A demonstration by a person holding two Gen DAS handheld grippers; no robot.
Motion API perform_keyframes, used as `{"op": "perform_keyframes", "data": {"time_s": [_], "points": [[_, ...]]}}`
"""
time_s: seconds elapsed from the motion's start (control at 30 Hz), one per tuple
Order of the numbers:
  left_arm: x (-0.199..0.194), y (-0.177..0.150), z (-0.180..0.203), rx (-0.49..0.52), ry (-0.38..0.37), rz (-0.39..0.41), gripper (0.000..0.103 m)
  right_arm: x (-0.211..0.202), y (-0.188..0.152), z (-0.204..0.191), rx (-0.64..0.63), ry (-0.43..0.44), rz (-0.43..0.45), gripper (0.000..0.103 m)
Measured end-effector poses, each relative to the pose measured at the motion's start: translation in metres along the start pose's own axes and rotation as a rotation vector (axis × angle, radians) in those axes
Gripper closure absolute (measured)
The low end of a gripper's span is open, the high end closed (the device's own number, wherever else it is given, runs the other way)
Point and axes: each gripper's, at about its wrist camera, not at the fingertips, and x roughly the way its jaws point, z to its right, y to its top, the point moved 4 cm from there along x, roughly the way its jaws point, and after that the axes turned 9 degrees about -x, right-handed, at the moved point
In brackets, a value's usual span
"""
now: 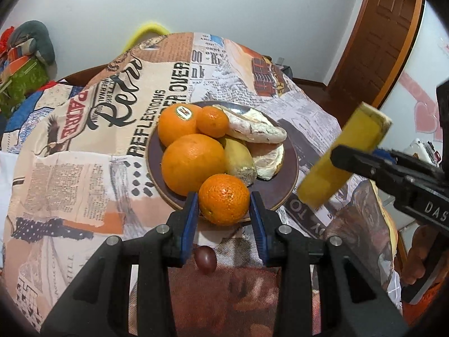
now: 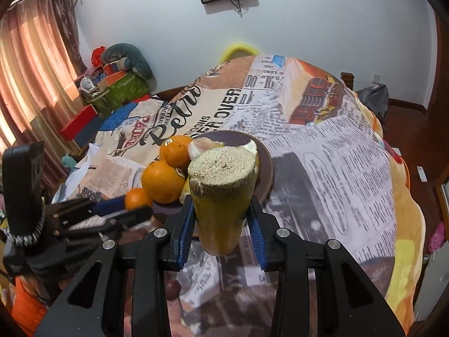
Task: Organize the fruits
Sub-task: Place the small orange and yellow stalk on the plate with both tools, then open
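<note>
Left gripper [image 1: 224,200] squeezes a small orange [image 1: 224,198] at the plate's [image 1: 283,165] near edge. Right gripper [image 2: 221,213] holds a yellow stalk piece [image 2: 221,191] right of it.

The oranges [image 1: 193,163] are glowing bright orange on a dark brown plate [image 1: 283,177]; the cloth [image 1: 84,168] is showing newspaper print in tan, orange and black; the stalk piece [image 2: 220,196] is looking yellow; the gripper pads [image 1: 188,219] are showing blue.

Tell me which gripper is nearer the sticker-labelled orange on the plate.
Left. The left gripper holds a small orange at the plate's near rim, close to the labelled orange. The right gripper, clamping a yellow cut stalk, hangs off the plate's right side.
</note>
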Motion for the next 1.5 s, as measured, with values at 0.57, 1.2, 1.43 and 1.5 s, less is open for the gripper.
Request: {"op": "perform_keyframes", "data": {"time_s": [0.57, 1.2, 1.43, 1.5], "points": [[0.03, -0.001, 0.0, 0.006, -0.022, -0.044, 0.067, 0.044, 0.013, -0.013, -0.046, 0.005, -0.029, 0.07], [0.018, 0.0, -0.003, -0.015, -0.017, -0.05, 0.065, 0.036, 0.014, -0.012, -0.057, -0.016, -0.039, 0.067], [-0.009, 0.004, -0.005, -0.023, -0.002, -0.005, 0.065, 0.015, 0.011, -0.015, -0.061, -0.027, -0.024, 0.067], [-0.02, 0.004, -0.005, -0.024, 0.002, 0.012, 0.065, 0.008, 0.008, -0.018, -0.067, -0.032, -0.021, 0.067]]}}
